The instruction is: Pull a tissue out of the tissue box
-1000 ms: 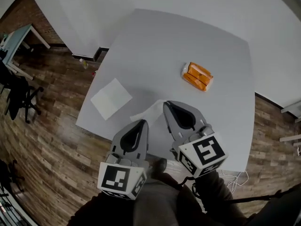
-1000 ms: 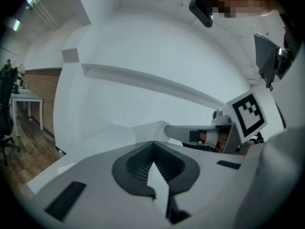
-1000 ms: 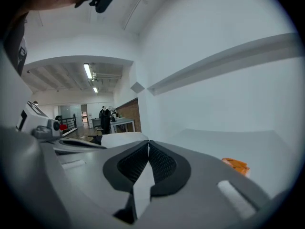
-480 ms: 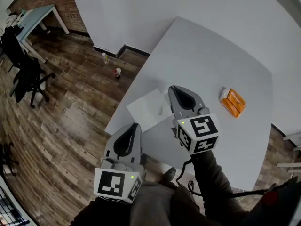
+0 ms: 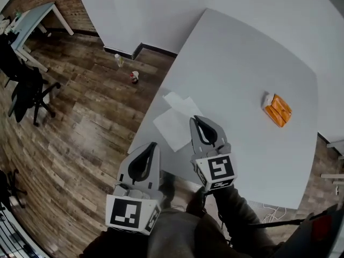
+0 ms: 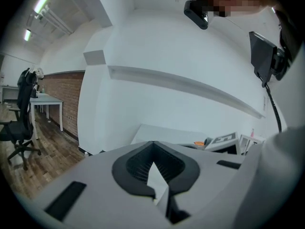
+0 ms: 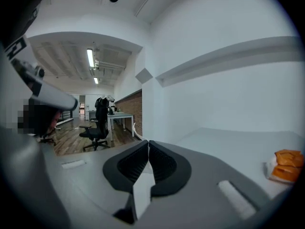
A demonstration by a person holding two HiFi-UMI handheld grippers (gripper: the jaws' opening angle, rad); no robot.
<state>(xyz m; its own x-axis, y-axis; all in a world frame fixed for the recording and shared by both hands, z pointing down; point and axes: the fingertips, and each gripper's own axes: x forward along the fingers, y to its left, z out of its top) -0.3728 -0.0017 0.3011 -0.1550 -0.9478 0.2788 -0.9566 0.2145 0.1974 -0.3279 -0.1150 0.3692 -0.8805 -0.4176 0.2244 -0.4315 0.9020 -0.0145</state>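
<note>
The orange tissue pack [image 5: 277,109] lies at the right of the white table [image 5: 236,63]; it also shows in the right gripper view [image 7: 286,165]. A flat tissue [image 5: 171,129] rests near the table's left edge. A second tissue [image 5: 180,104] lies partly over it, one corner reaching the tips of my right gripper [image 5: 195,119], which is shut on that tissue low over the table. In its own view the right gripper [image 7: 148,142] has its jaws together. My left gripper [image 5: 152,145] hangs shut and empty just off the table's near edge; its jaws [image 6: 152,144] meet at the tips.
Wooden floor surrounds the table. Two small bottles [image 5: 132,77] stand on the floor by the white wall. A black office chair [image 5: 27,93] and a desk [image 5: 32,15] are at far left. A cable [image 5: 271,214] lies beyond the table's near right corner.
Both grippers have swung left and down. The right one brought the tissue from the middle of the table to overlap the flat tissue near the left edge. The left now hangs off the table.
</note>
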